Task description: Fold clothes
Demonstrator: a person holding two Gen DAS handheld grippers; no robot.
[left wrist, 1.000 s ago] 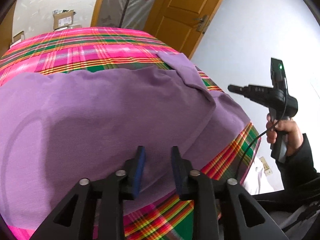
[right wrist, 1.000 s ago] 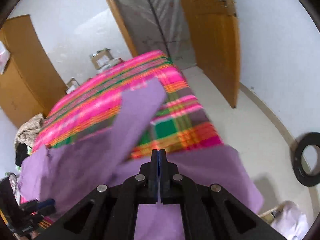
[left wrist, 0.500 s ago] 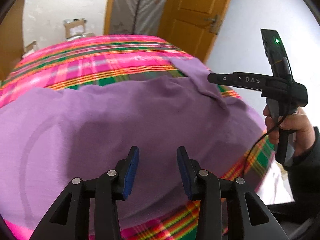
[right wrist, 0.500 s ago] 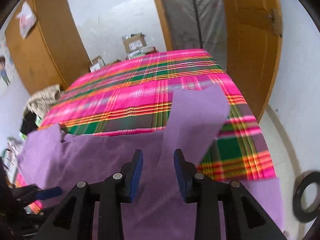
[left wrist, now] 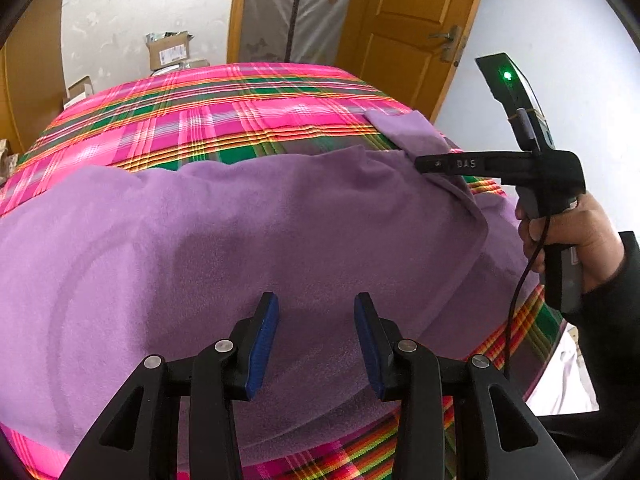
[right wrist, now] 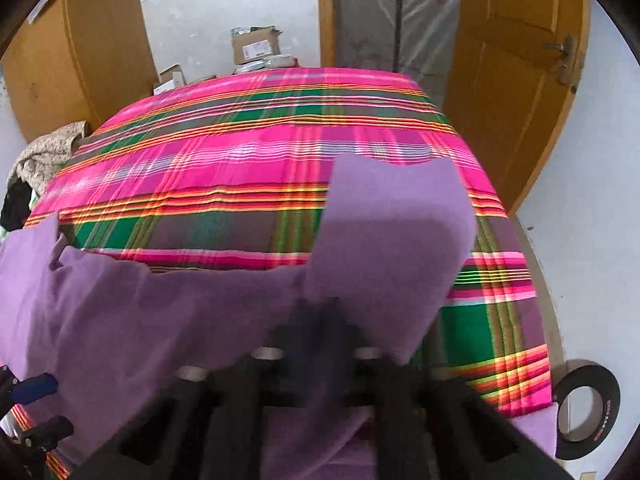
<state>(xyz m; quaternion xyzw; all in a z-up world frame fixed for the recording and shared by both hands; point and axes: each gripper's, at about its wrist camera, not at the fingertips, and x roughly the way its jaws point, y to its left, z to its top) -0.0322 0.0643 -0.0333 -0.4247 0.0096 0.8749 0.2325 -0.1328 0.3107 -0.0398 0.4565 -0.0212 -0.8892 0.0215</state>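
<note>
A purple garment (left wrist: pixel 248 248) lies spread over the near half of a bed with a pink and green plaid cover (left wrist: pixel 224 116). My left gripper (left wrist: pixel 314 300) hovers open above the garment's near part, with only fabric below its blue pads (left wrist: pixel 264 332). The garment's sleeve (right wrist: pixel 392 240) lies folded back toward the far right. In the right wrist view my right gripper (right wrist: pixel 316 308) is blurred; its jaws are closing to shut on the base of this sleeve. From the left wrist view the right gripper (left wrist: pixel 420 165) has its tip at the sleeve fold, held by a hand (left wrist: pixel 568 232).
An orange wooden door (left wrist: pixel 404 40) and a plastic-covered doorway (right wrist: pixel 396 12) stand beyond the bed. Cardboard boxes (left wrist: pixel 168 50) sit on the floor behind it. A black ring (right wrist: pixel 588 408) lies on the floor at the right. A pile of clothes (right wrist: pixel 44 152) rests at the bed's left.
My left jaws have spread wider. The right gripper has swung in from the right to the sleeve, opening on the way and then closing at the sleeve's base.
</note>
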